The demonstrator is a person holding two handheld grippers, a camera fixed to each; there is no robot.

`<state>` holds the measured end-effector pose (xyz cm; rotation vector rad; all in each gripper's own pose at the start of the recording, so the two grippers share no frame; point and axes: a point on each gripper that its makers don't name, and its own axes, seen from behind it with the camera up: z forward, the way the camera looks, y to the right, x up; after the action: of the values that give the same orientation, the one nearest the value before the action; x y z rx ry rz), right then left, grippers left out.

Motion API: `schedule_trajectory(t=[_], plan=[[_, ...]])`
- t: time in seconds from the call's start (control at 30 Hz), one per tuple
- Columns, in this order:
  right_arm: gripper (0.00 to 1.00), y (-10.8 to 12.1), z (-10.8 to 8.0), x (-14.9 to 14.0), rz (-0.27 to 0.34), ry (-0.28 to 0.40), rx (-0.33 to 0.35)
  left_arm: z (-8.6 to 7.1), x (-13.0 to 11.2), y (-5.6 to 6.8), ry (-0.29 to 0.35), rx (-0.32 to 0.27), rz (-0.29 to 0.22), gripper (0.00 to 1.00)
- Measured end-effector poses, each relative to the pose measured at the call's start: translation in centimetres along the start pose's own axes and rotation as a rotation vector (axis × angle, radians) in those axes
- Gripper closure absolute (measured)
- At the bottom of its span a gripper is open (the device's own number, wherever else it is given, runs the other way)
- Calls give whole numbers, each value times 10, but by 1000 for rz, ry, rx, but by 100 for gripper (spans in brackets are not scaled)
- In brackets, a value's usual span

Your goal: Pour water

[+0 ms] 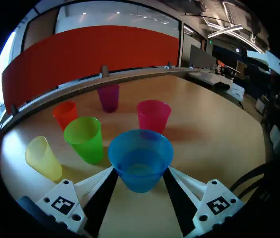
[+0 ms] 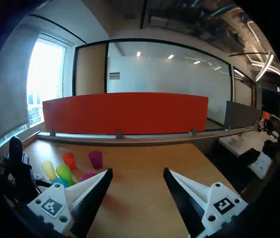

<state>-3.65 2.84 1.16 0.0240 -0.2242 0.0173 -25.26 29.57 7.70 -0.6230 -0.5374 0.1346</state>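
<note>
Wooden counter [image 1: 203, 131], red divider [image 1: 92, 55] along the back. Left gripper [image 1: 140, 171] fingers clamped on both sides of upright blue cup [image 1: 140, 156], looks like a little water inside. Pink cup [image 1: 153, 115] just behind; green cup [image 1: 85, 139], yellow cup [image 1: 42, 158], orange cup [image 1: 65, 114], purple cup [image 1: 109, 97] standing nearby. Right gripper [image 2: 138, 171] fingers spread apart over the counter.

An open office: wooden desk [image 2: 147, 166] with red divider screen [image 2: 124, 113], glass-walled room [image 2: 167, 71] behind.

The blue plastic cup [image 1: 140, 160] sits between the left tool's [image 1: 140, 169] fingers; on the wooden surface [image 1: 211, 131], a pink plastic cup [image 1: 153, 115] stands behind it, a green plastic cup [image 1: 85, 139] to its left.
</note>
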Motion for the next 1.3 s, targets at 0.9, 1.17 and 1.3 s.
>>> schedule_trajectory(t=[0.9, 1.17, 1.3], plan=[[1, -54, 32, -11, -25, -14, 111, -88, 26, -47, 87, 119, -67, 23], [0, -75, 40, -18, -46, -29, 154, -116, 30, -66, 106, 172, -91, 23], [1, -90, 44, -22, -67, -39, 185, -129, 33, -75, 116, 197, -105, 23]])
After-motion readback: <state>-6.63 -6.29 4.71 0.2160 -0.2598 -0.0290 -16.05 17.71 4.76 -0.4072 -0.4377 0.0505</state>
